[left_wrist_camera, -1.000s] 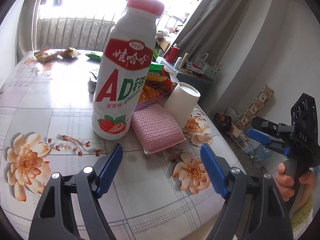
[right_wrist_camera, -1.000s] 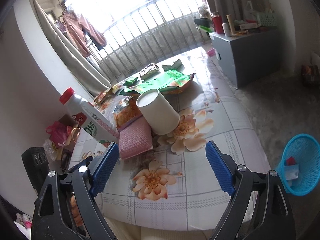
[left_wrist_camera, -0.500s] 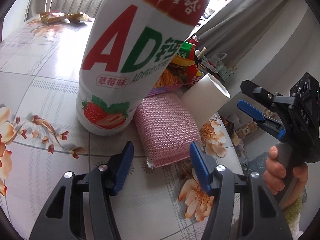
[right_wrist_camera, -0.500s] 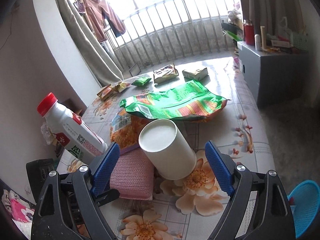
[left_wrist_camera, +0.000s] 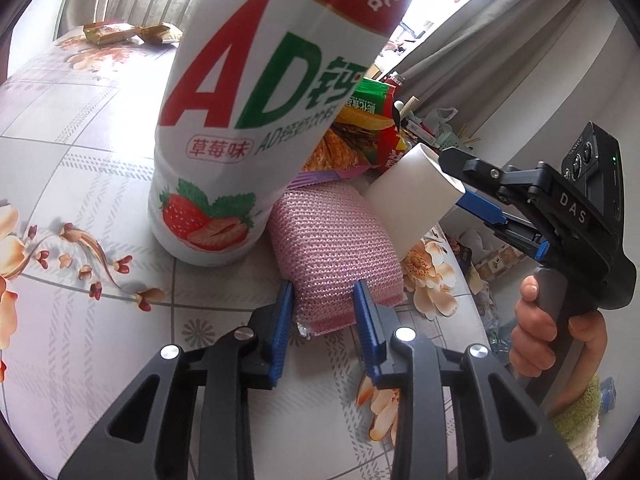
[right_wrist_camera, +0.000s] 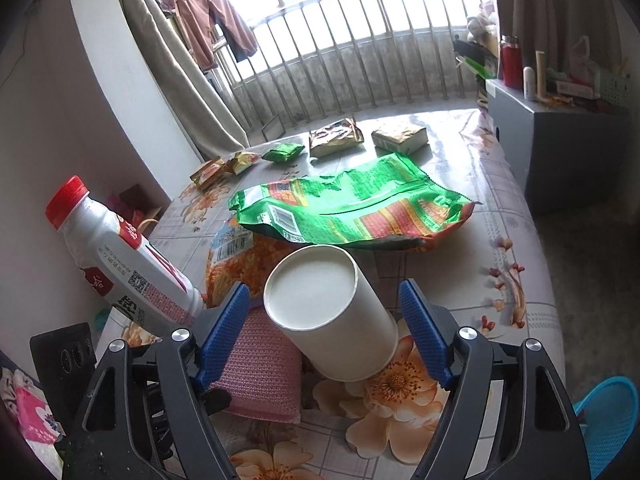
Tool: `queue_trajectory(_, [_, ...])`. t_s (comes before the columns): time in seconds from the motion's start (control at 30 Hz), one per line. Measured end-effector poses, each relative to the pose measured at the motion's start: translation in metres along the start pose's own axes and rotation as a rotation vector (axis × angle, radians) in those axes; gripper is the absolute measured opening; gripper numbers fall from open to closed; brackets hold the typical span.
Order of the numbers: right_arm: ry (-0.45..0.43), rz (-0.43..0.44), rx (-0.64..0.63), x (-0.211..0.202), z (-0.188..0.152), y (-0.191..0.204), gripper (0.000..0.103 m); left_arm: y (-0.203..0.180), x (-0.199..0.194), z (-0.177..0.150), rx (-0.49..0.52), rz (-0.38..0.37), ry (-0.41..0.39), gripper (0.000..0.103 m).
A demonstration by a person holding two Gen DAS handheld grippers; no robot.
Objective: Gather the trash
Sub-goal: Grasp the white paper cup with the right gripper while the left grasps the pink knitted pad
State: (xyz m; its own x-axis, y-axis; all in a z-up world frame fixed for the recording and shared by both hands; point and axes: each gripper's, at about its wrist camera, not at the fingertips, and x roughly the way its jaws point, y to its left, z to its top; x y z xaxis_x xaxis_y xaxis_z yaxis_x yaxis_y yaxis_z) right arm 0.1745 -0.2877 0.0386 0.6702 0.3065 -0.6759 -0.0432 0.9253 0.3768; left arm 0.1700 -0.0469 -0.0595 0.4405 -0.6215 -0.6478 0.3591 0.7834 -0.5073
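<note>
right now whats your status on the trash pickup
Left gripper closing on pink sponge, pads at its sides. Right gripper closing around paper cup, not gripping. Milk bottle stands close beside the sponge.

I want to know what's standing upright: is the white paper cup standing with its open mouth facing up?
No, the white paper cup sits tilted with its closed bottom up, leaning on the pink sponge.
</note>
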Motion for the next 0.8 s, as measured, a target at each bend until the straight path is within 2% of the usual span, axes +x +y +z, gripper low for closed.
queue_trajectory(0.1, [0.014,0.019,0.018,-0.001,-0.001,-0.002,0.052,0.003,-0.004,-0.002,0.004,-0.009,0.009,0.028])
queue_trajectory(0.53, [-0.004,-0.027,0.043,-0.039,-0.019,-0.008,0.051,-0.01,-0.028,-0.024,0.051,-0.038,0.046,0.022])
queue_trajectory(0.8, [-0.02,-0.035,0.089,-0.066,-0.036,-0.008,0.051,-0.017,-0.044,-0.033,0.08,-0.059,0.039,0.021])
